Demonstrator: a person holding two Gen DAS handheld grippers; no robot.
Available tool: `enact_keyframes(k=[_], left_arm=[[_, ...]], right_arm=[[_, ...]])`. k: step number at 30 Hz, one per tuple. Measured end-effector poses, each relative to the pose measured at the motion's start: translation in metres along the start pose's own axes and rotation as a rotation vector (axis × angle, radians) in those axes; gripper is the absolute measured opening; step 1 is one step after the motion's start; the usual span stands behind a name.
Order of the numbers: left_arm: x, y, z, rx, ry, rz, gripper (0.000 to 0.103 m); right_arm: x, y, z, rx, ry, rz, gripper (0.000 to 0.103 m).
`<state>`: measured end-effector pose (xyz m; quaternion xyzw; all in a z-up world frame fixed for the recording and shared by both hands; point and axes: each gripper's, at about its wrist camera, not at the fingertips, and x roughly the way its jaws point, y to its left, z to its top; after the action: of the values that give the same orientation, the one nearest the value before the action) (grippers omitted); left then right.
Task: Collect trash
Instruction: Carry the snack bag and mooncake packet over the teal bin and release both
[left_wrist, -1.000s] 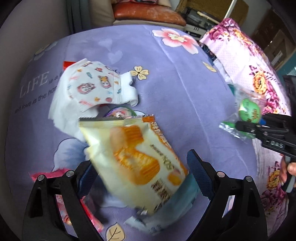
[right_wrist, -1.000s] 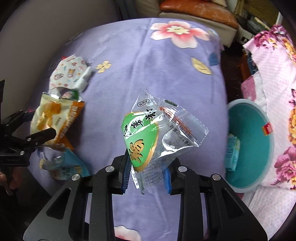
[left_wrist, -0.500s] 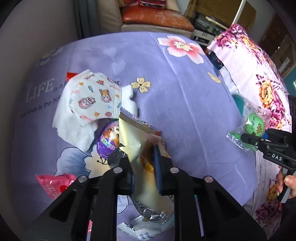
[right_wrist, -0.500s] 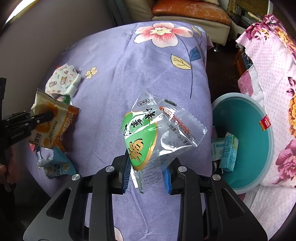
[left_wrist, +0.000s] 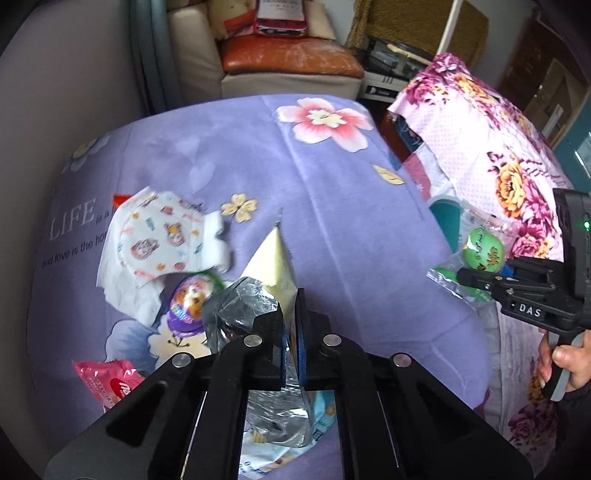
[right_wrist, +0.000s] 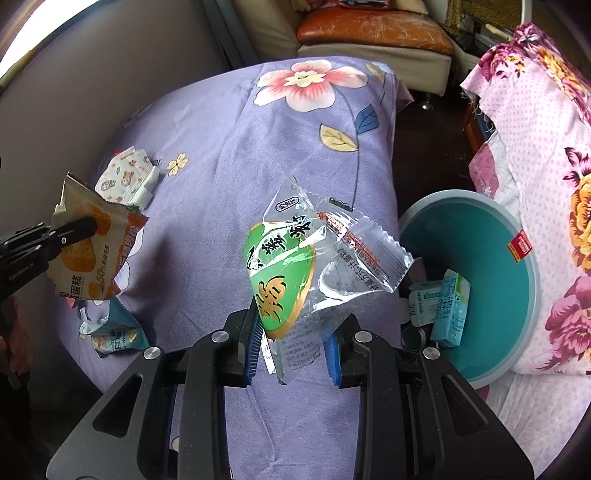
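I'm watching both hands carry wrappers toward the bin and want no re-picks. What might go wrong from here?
1. The right gripper pinches only the lower end of the clear wrapper; most of it sticks out free, so it may slip before reaching the bin.
2. The left gripper holds the yellow snack bag far from the bin, across the purple cloth; a long carry risks dropping it.
3. The mask and pink wrapper could be overlooked.

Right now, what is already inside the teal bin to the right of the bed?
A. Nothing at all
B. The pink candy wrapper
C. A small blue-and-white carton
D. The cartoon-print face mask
C. The right wrist view shows a small blue-and-white carton lying inside the teal bin, while the face mask lies on the purple bedspread and the pink wrapper shows on it too.
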<state>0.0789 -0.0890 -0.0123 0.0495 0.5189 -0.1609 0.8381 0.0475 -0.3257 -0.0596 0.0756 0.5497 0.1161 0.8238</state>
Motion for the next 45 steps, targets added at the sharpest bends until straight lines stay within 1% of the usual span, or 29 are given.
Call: enact_keyframes(k=[5,9,13,14,17,19,20,22,23,27,31,35,37,42,45], left_arm=[[-0.007,-0.018,0.011,0.021,-0.028,-0.022,0.004],[-0.015,-0.037,0.023,0.053,-0.053,-0.055,0.004],[-0.021,-0.073,0.041,0.115,-0.080,-0.101,0.004],[-0.020,-0.085,0.046,0.133,-0.085,-0.113,0.004],[-0.014,-0.113,0.057,0.168,-0.083,-0.150,0.004],[-0.006,-0.137,0.065,0.193,-0.077,-0.183,0.004],[-0.003,-0.147,0.068,0.205,-0.073,-0.197,0.004],[0.009,-0.170,0.072,0.234,-0.063,-0.219,0.004],[0.013,-0.178,0.074,0.245,-0.056,-0.227,0.004],[0.044,-0.218,0.080,0.291,-0.010,-0.253,0.005],[0.066,-0.246,0.081,0.321,0.024,-0.280,0.005],[0.087,-0.262,0.078,0.343,0.060,-0.292,0.005],[0.096,-0.265,0.078,0.346,0.078,-0.294,0.005],[0.118,-0.271,0.078,0.350,0.111,-0.278,0.005],[0.125,-0.273,0.081,0.346,0.122,-0.270,0.007]], right_arm=[[-0.011,-0.010,0.002,0.023,-0.027,0.013,0.027],[-0.021,-0.018,0.005,0.033,-0.053,0.011,0.027],[-0.033,-0.035,0.008,0.066,-0.087,-0.010,0.027],[-0.040,-0.048,0.007,0.087,-0.100,-0.024,0.027],[-0.048,-0.066,0.006,0.116,-0.115,-0.047,0.027],[-0.056,-0.081,0.003,0.140,-0.126,-0.065,0.027],[-0.063,-0.096,-0.001,0.162,-0.134,-0.084,0.027],[-0.068,-0.108,-0.004,0.179,-0.139,-0.097,0.027],[-0.073,-0.122,-0.007,0.201,-0.143,-0.113,0.027],[-0.078,-0.149,-0.013,0.223,-0.129,-0.145,0.027],[-0.083,-0.171,-0.019,0.242,-0.113,-0.164,0.027],[-0.083,-0.192,-0.027,0.264,-0.089,-0.182,0.027],[-0.081,-0.195,-0.029,0.268,-0.084,-0.184,0.027],[-0.074,-0.209,-0.031,0.286,-0.071,-0.183,0.027],[-0.070,-0.214,-0.030,0.297,-0.067,-0.183,0.027]])
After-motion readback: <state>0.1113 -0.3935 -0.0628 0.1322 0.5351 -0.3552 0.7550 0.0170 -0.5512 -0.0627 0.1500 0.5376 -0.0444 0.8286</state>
